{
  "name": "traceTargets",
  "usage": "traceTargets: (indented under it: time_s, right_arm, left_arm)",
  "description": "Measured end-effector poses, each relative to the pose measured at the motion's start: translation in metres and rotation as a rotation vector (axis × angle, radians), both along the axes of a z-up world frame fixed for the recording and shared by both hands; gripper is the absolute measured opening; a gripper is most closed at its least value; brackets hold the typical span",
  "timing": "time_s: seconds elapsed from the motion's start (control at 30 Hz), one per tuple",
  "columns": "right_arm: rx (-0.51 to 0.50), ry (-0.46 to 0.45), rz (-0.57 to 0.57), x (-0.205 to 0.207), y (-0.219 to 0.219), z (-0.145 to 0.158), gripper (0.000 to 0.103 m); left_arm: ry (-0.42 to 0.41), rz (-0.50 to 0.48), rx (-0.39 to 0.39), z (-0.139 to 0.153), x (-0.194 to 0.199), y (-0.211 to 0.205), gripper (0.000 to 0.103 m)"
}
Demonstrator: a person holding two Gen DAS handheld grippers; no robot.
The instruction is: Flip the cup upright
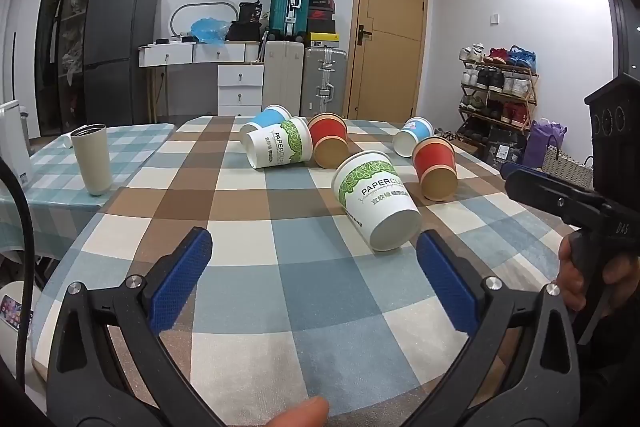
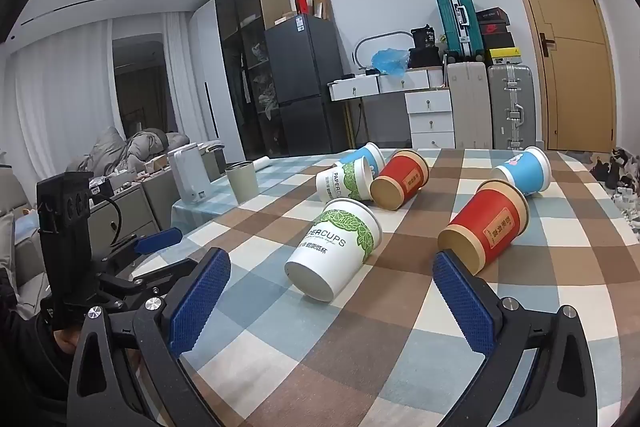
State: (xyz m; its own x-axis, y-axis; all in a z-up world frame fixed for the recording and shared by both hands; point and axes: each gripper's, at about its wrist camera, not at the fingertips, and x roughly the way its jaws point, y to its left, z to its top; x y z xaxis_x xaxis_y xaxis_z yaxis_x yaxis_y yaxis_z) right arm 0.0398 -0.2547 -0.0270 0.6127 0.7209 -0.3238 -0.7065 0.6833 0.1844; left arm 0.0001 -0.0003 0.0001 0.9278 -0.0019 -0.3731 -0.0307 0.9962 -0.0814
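We see six paper cups lying on their sides on the checked table (image 1: 248, 307). The nearest white-and-green cup (image 1: 374, 199) has its base toward us, just ahead of the left hand-held gripper (image 1: 314, 283), whose jaws stand wide apart with nothing between them. The right hand-held gripper (image 2: 330, 301) is likewise spread and empty, that same cup (image 2: 334, 247) between its finger lines, a red cup (image 2: 486, 225) just beyond its right finger. Farther back lie a second white-and-green cup (image 1: 278, 147), a second red cup (image 1: 330, 139) and two blue cups. A grey tumbler (image 1: 93, 157) stands upright at left.
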Motion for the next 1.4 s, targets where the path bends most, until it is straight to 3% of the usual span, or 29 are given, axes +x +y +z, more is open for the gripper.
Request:
traceTargets:
  time_s: [1.4]
  right_arm:
    - [-0.006, -0.005, -0.001, -0.0008, 0.0009, -0.0001, 0.103]
  left_arm:
    - [-0.005, -0.003, -0.006, 0.0, -0.0002, -0.0005, 0.102]
